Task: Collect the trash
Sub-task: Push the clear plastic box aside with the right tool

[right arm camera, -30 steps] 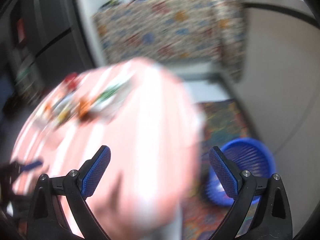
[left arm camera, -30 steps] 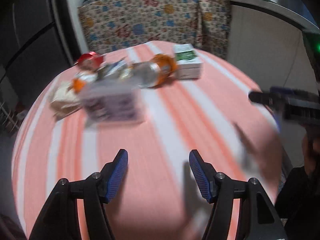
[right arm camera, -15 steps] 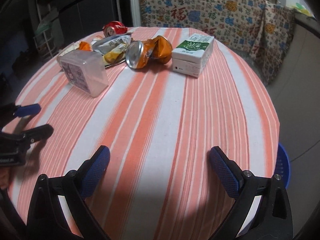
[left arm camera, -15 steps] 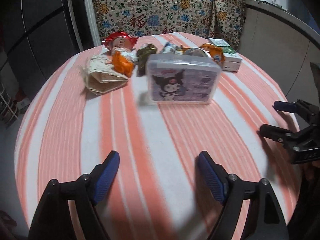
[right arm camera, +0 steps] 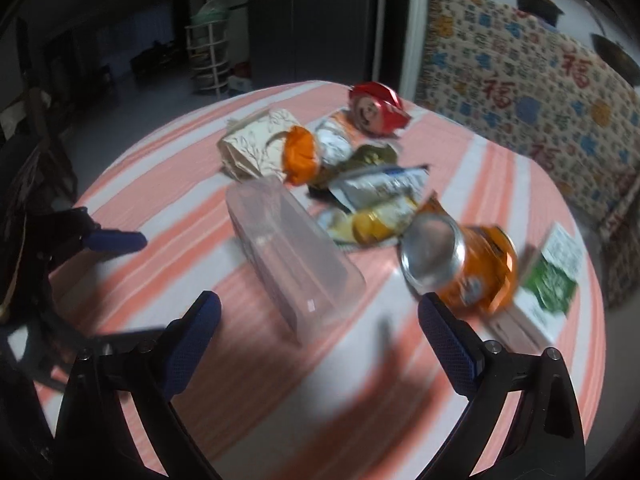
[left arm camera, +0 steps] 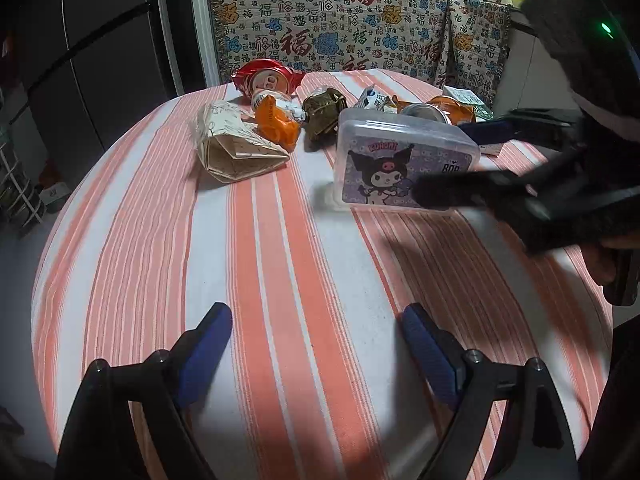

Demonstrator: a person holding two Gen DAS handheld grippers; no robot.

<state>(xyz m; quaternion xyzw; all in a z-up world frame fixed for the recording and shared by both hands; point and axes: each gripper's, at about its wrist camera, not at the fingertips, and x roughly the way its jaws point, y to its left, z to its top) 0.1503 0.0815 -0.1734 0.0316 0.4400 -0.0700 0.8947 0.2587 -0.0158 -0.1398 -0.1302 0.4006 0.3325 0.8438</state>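
Nearest in the left wrist view is the left gripper (left arm camera: 316, 344), jaws spread wide with nothing in them, hovering over bare striped tablecloth (left arm camera: 168, 264) on the near side of the clear plastic box (left arm camera: 404, 164). That box is the landmark here. The right gripper (right arm camera: 320, 320) is also wide open and empty, and its view has the box (right arm camera: 296, 256) lying just ahead of the gap between its fingers. So I'd call this the approach step, nothing grabbed yet. Next move, by my guess: slide the fingers either side of the box and close — it looks slick and thin-walled, so a gentle squeeze.

Behind the box sits the rest of the trash: a crumpled paper bag (left arm camera: 236, 144) to its left, an orange wrapper (left arm camera: 276, 120) and a red can (left arm camera: 266, 76) further back.

The right view shows the crushed orange can (right arm camera: 464, 264) and green carton (right arm camera: 552, 276) clearly, right of the box. The left view mostly hides those, but it shows the cartoon label on the box's front.
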